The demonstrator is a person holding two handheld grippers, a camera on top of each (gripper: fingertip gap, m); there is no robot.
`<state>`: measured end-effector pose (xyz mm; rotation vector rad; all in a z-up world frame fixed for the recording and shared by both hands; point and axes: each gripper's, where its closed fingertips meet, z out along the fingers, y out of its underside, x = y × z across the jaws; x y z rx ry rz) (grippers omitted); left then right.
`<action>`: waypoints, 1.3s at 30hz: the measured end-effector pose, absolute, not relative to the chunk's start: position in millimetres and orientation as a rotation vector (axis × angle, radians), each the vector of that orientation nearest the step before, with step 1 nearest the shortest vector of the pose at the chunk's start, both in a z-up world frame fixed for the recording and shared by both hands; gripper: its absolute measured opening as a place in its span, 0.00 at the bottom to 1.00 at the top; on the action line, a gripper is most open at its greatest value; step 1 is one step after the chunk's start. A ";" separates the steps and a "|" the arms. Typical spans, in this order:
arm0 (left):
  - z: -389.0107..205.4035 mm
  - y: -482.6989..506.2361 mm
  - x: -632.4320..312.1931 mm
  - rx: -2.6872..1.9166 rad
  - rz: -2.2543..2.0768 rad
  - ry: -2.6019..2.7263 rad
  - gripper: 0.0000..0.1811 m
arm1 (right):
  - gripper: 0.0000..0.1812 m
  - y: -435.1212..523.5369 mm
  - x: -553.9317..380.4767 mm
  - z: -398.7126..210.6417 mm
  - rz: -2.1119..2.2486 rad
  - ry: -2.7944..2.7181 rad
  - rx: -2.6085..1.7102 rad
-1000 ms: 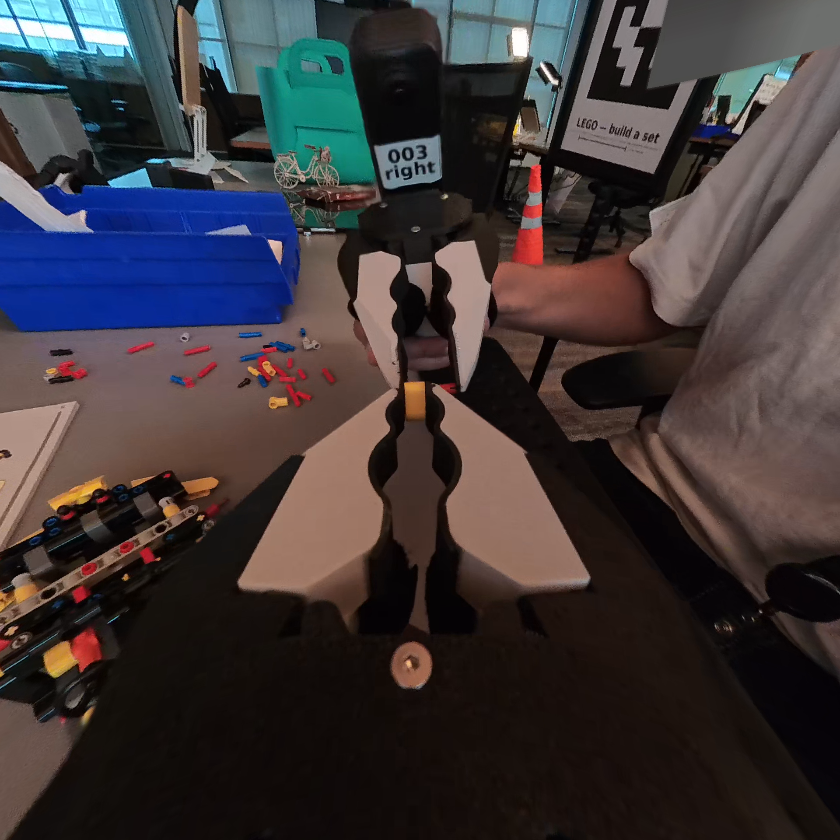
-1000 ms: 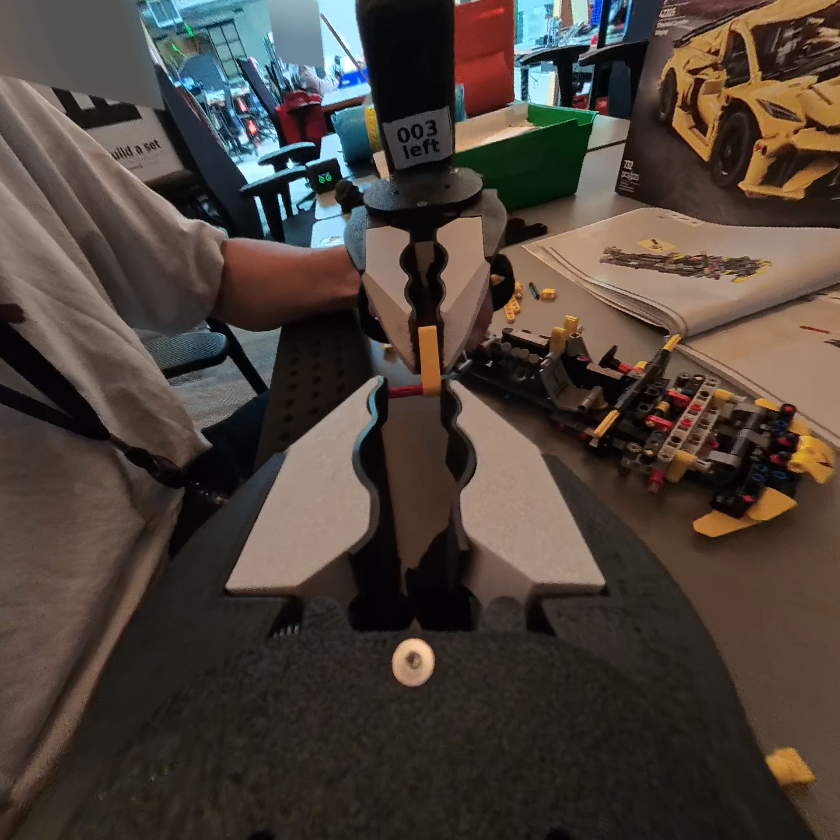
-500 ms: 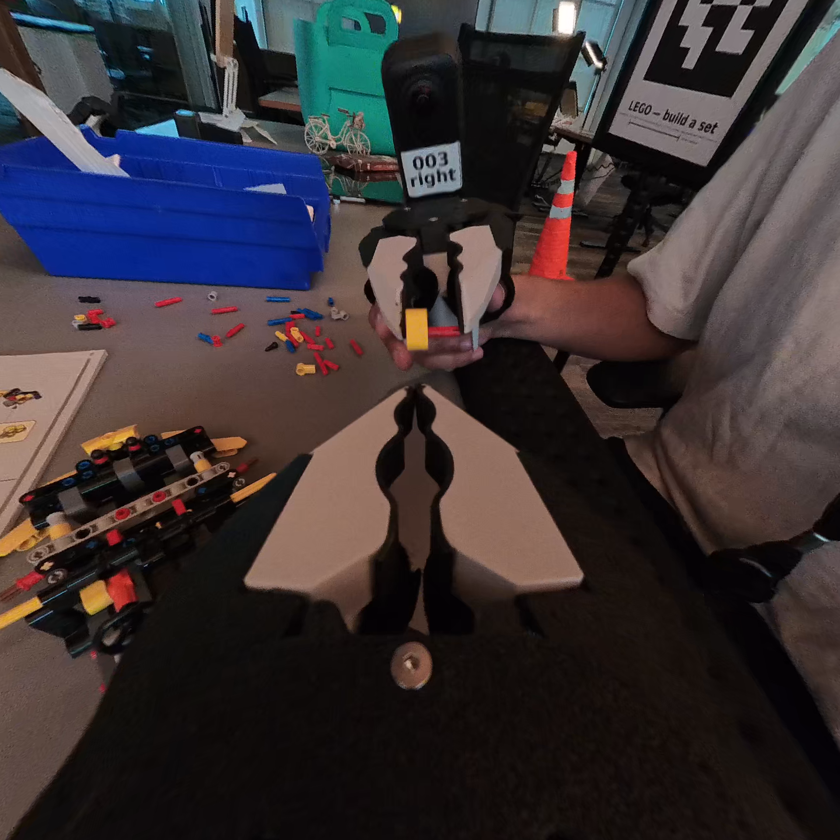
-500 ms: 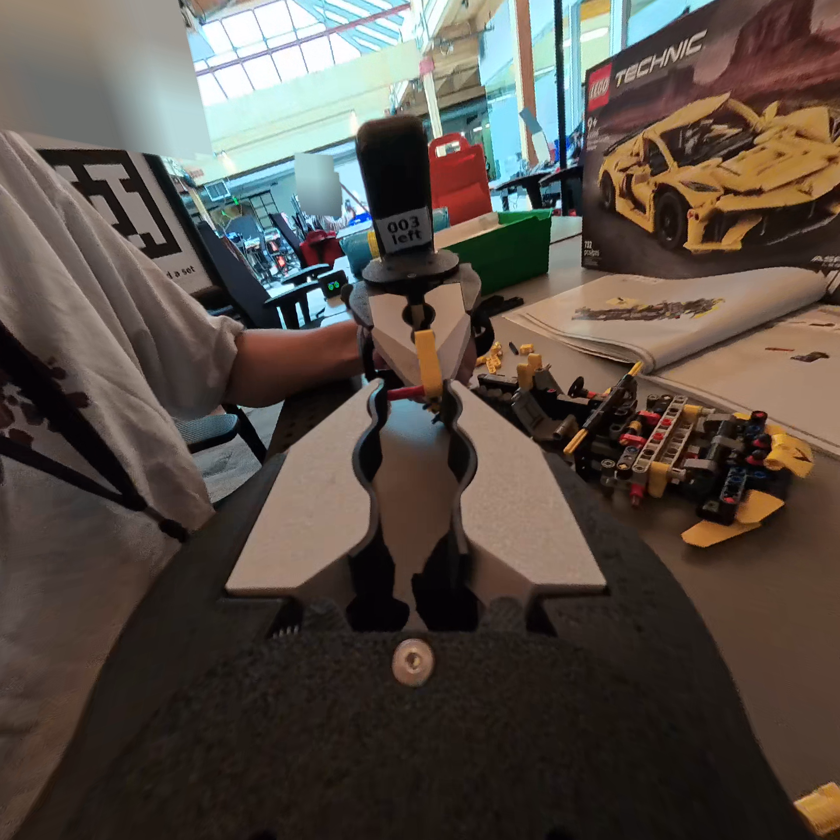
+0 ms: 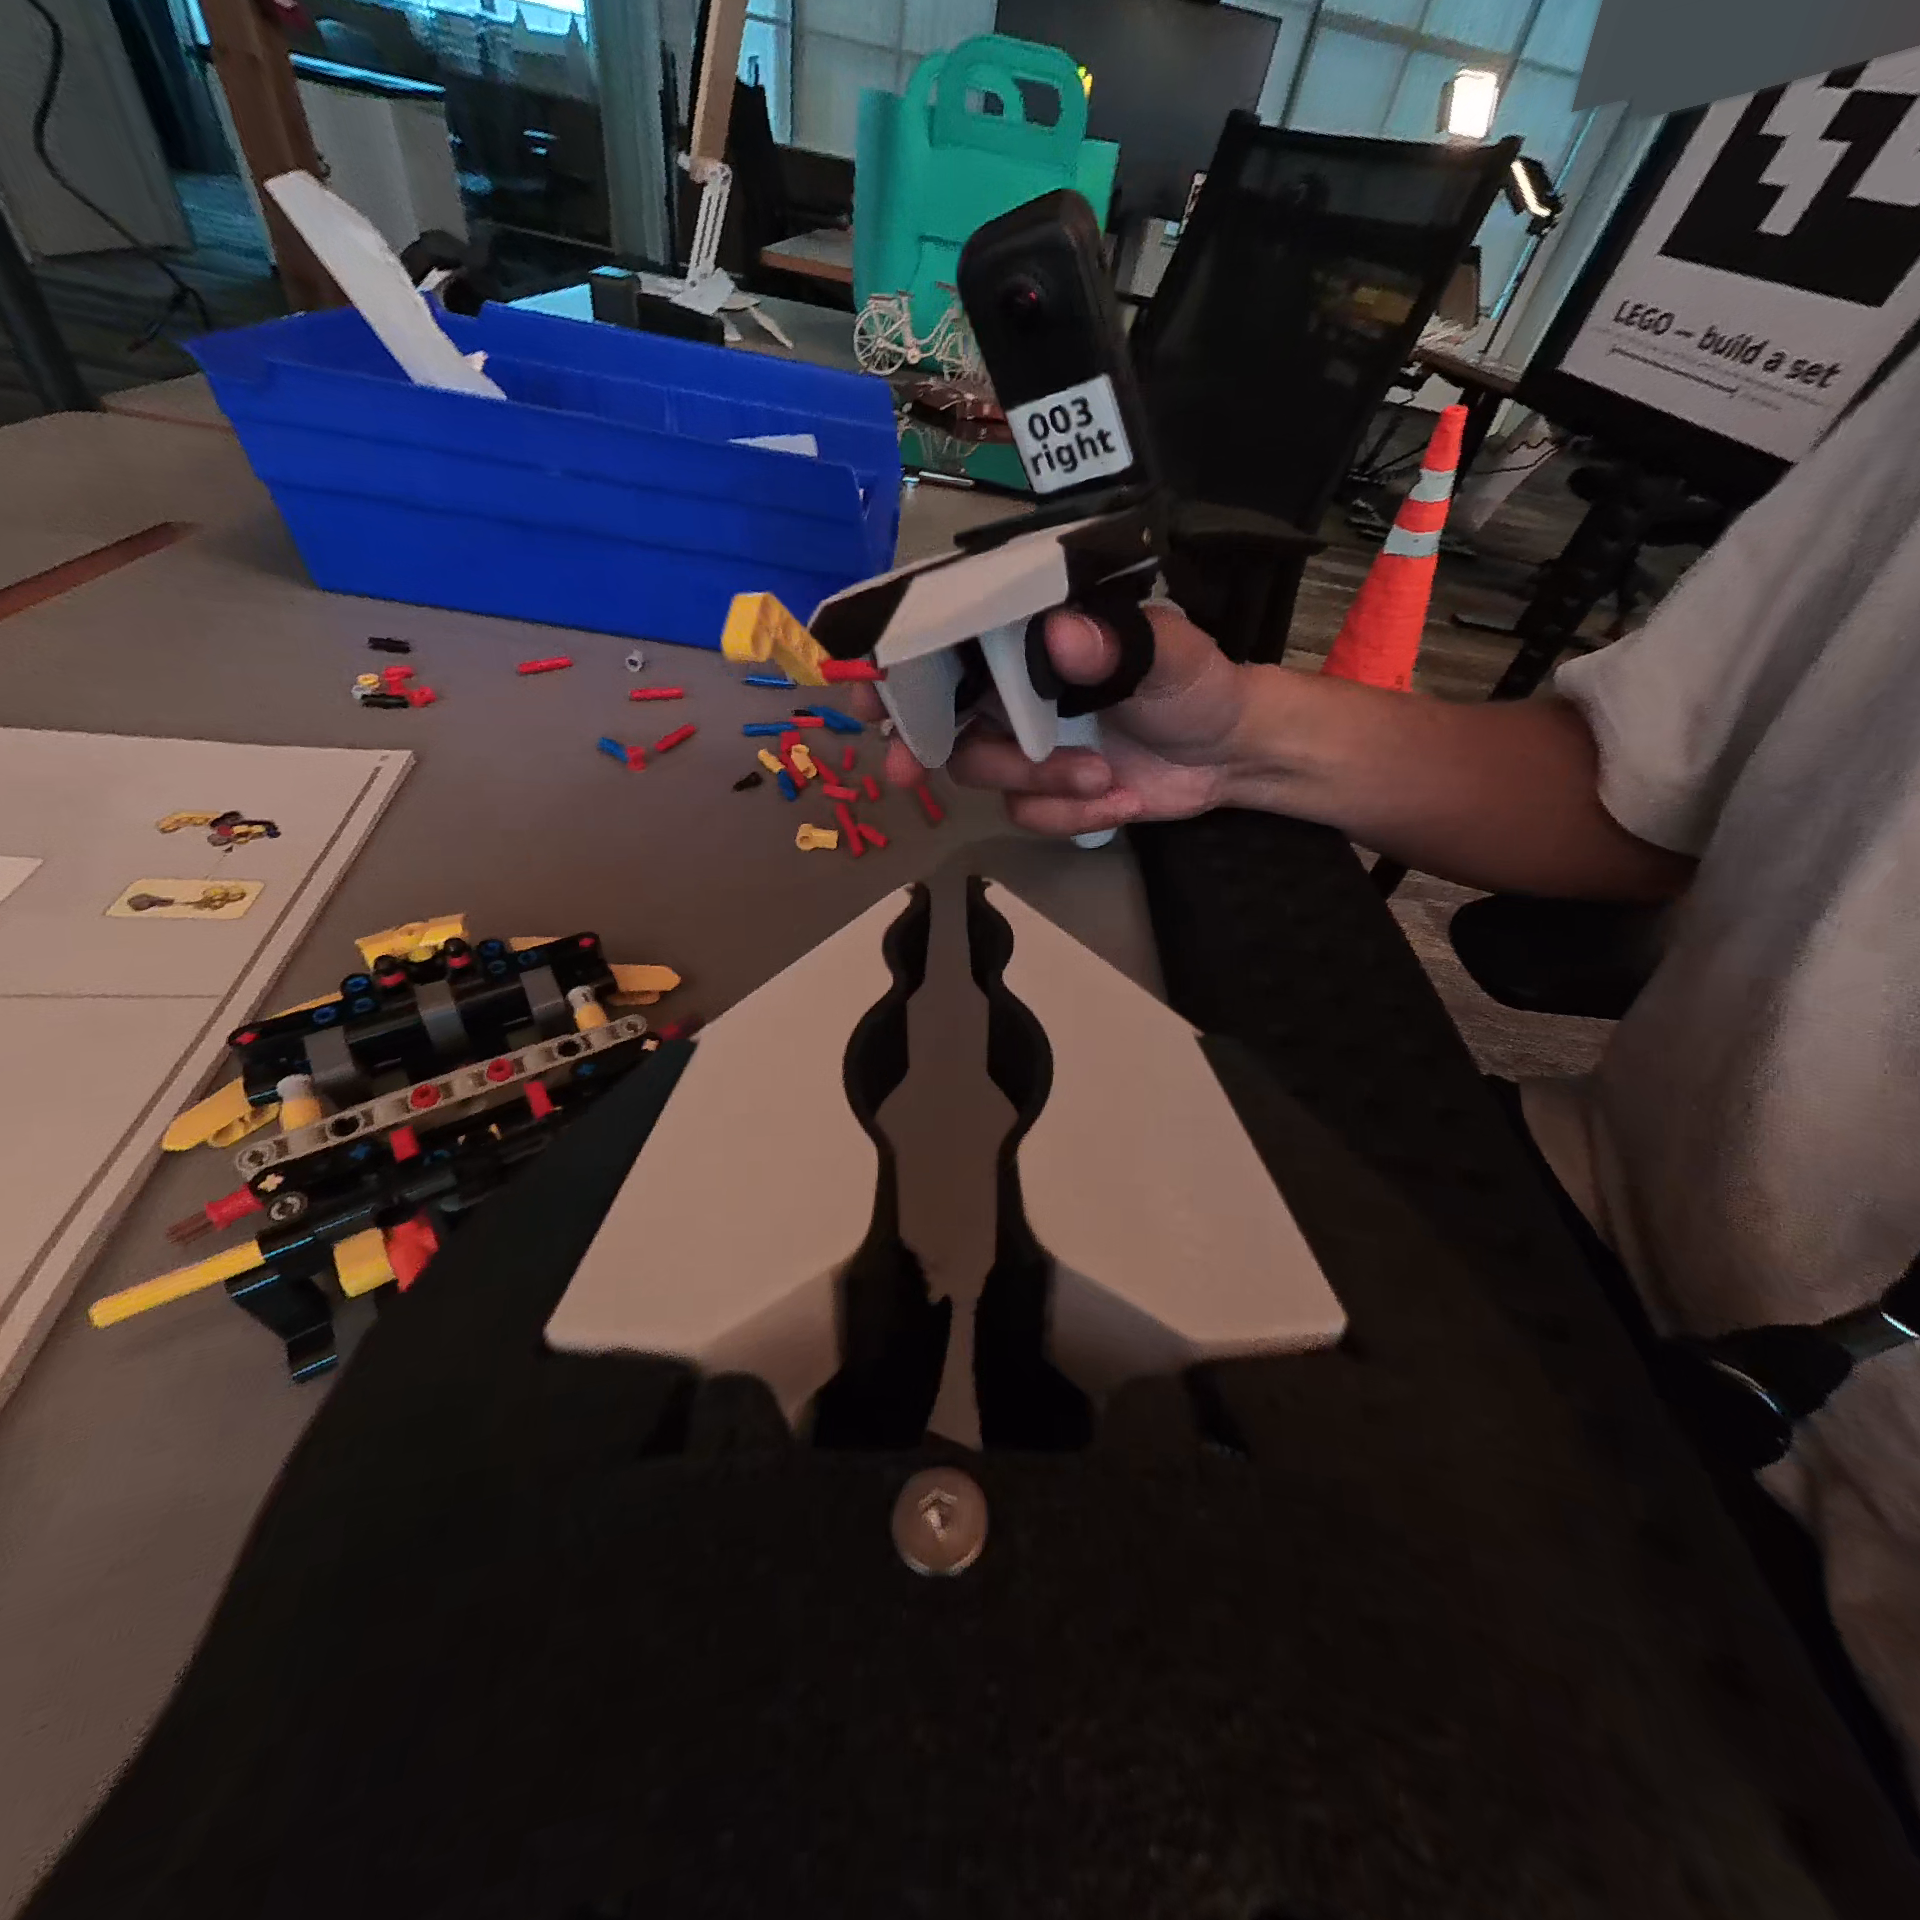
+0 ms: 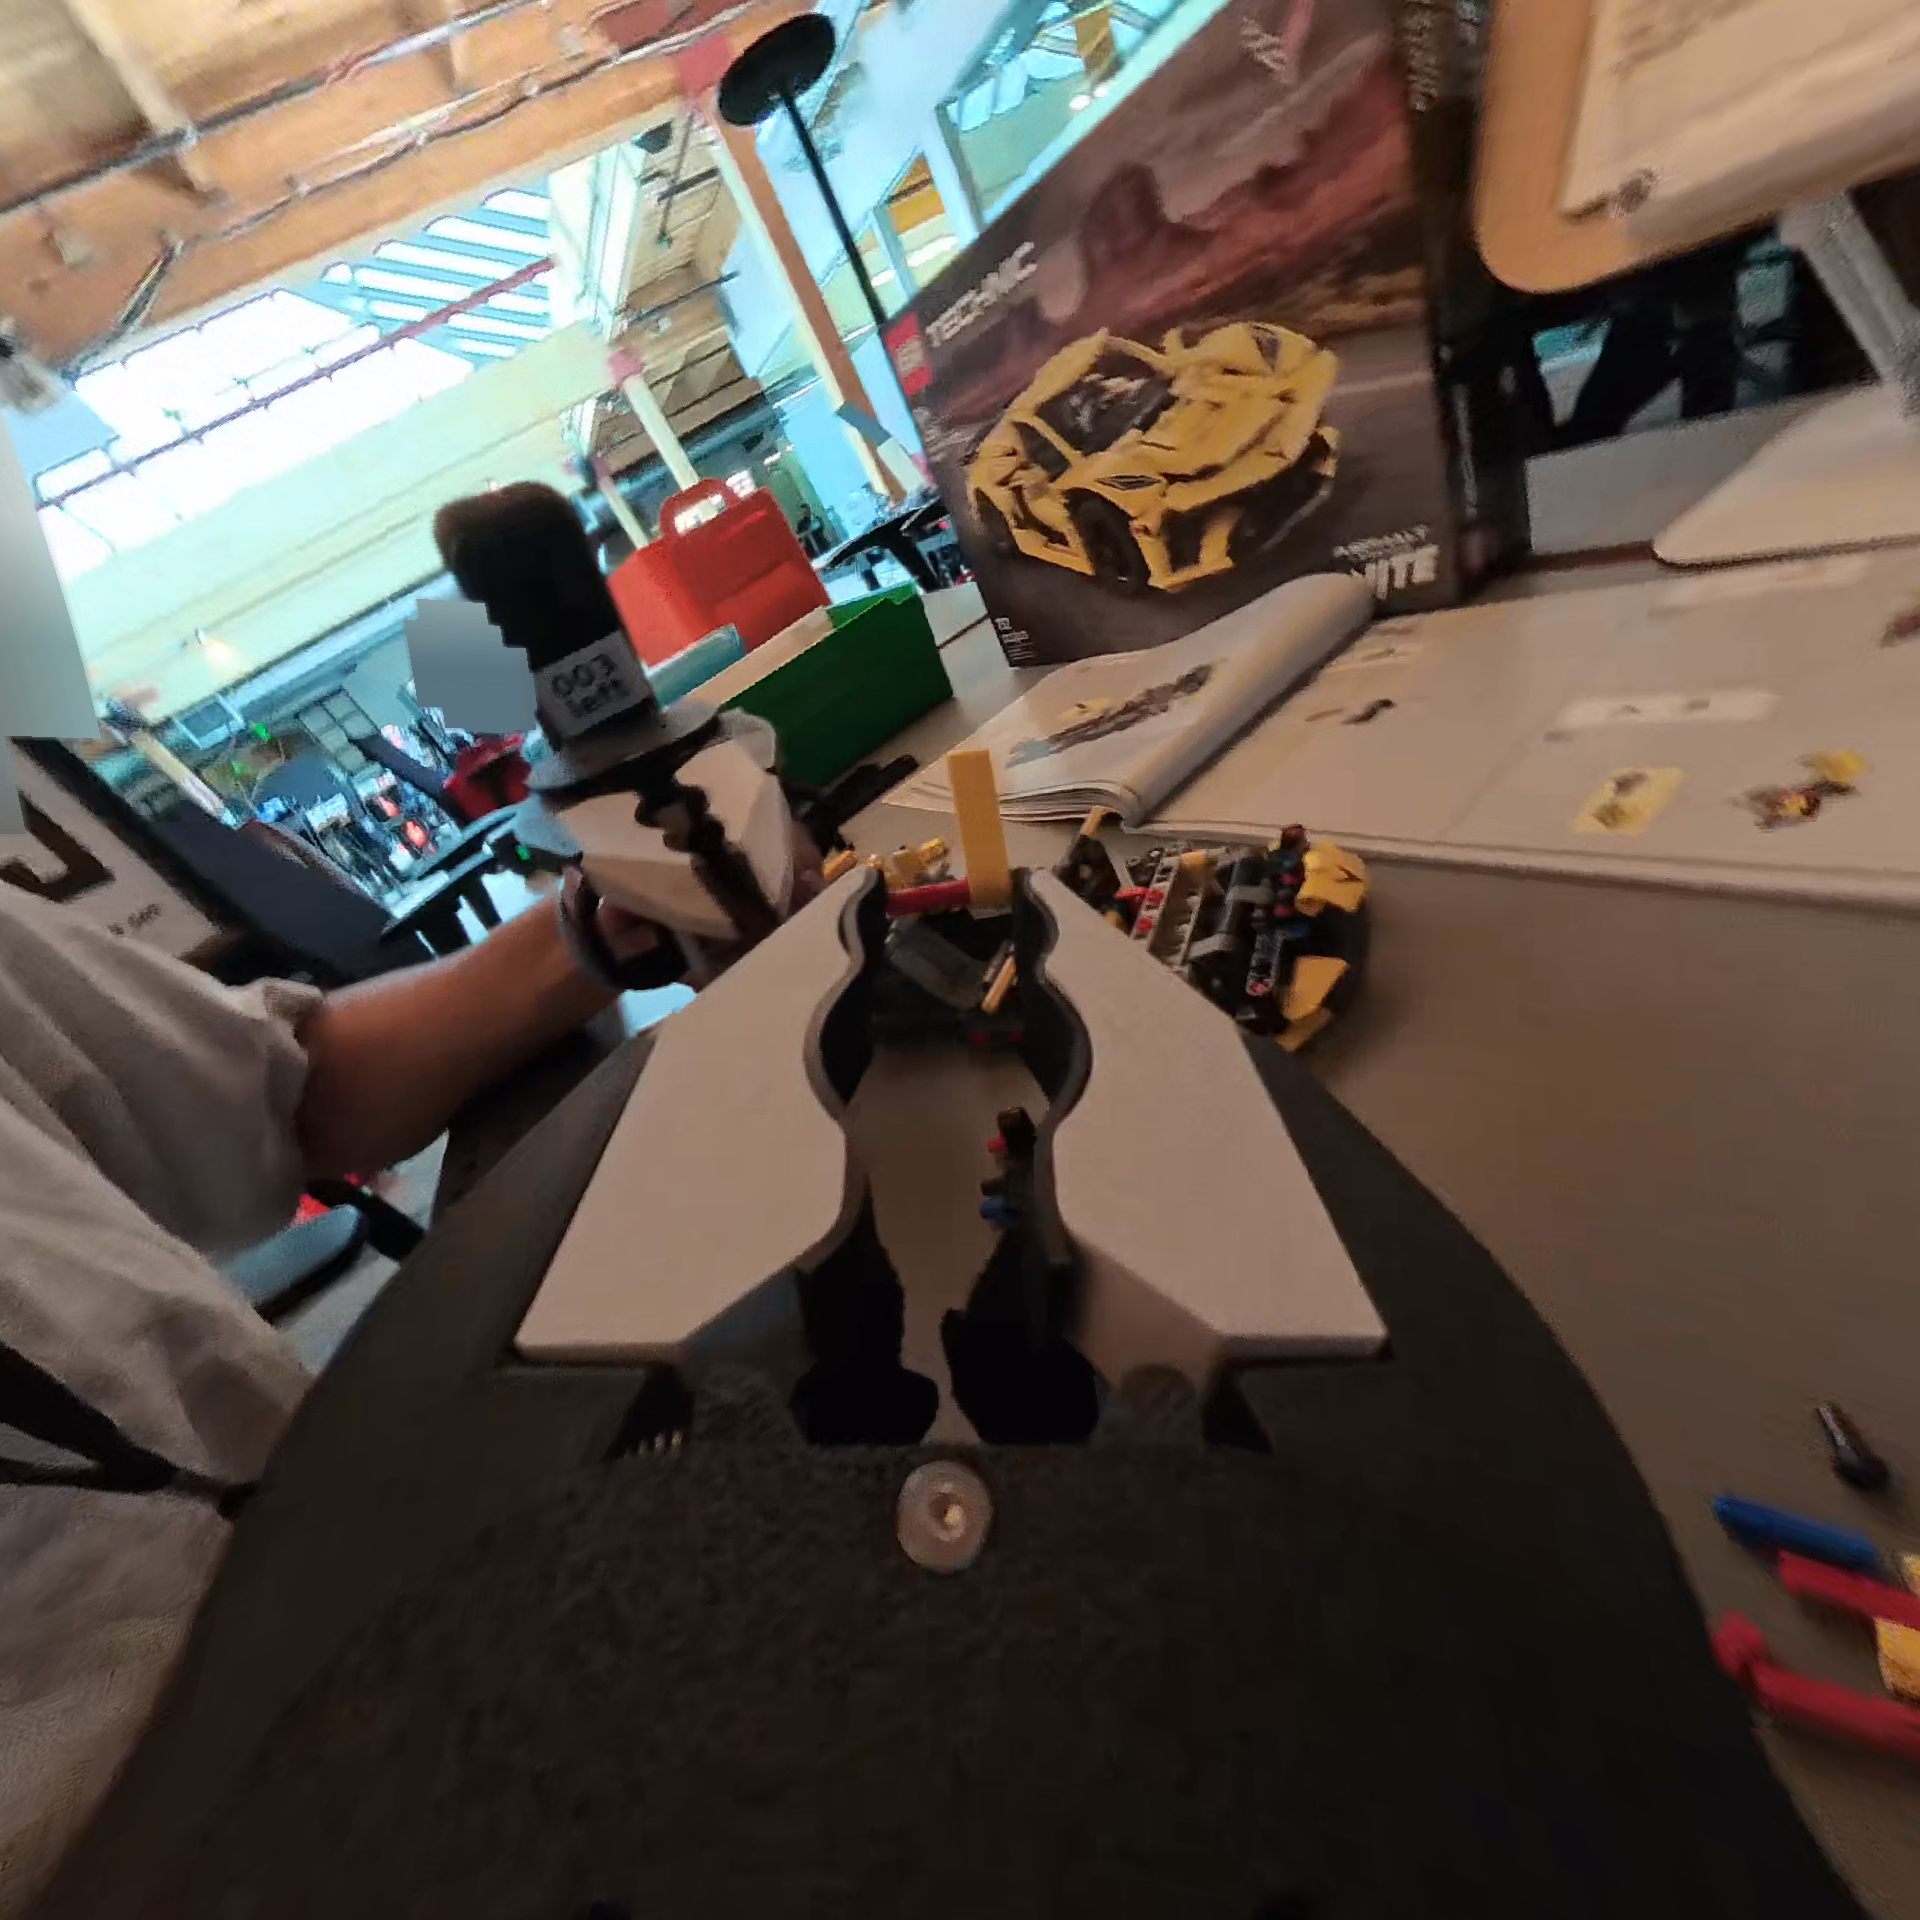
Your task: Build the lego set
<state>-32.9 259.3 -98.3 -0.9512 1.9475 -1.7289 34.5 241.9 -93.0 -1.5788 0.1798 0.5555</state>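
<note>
right wrist view shows right gripper (image 6: 948,891) fingers clamped on a red pin (image 6: 925,896) carrying a yellow beam (image 6: 977,821); left gripper (image 5: 940,896) fingers together, empty.

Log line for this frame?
left gripper: shut, empty | right gripper: shut on red axle with yellow beam | chassis: on table

Ahead of my claw: grey table (image 5: 582,831), orange cone (image 5: 1397,582) on floor, black mesh chair (image 5: 1320,312); bright skylights (image 6: 291,374), wooden beams overhead.

Matt white fingers (image 5: 748,1174); glossy plastic bin (image 5: 582,499).
</note>
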 end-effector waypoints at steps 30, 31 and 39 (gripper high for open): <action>-67.5 270.7 -16.9 -1.221 -2.139 1.606 0.12 | 0.13 267.4 -26.8 -73.2 0.888 0.122 -1.493; -67.6 270.3 -17.5 -1.205 -2.128 1.610 0.08 | 0.13 267.0 -26.6 -72.7 0.898 0.125 -1.489; -69.7 260.2 -22.6 -1.157 -2.123 1.672 0.05 | 0.13 267.6 -38.3 -76.8 0.937 0.088 -1.521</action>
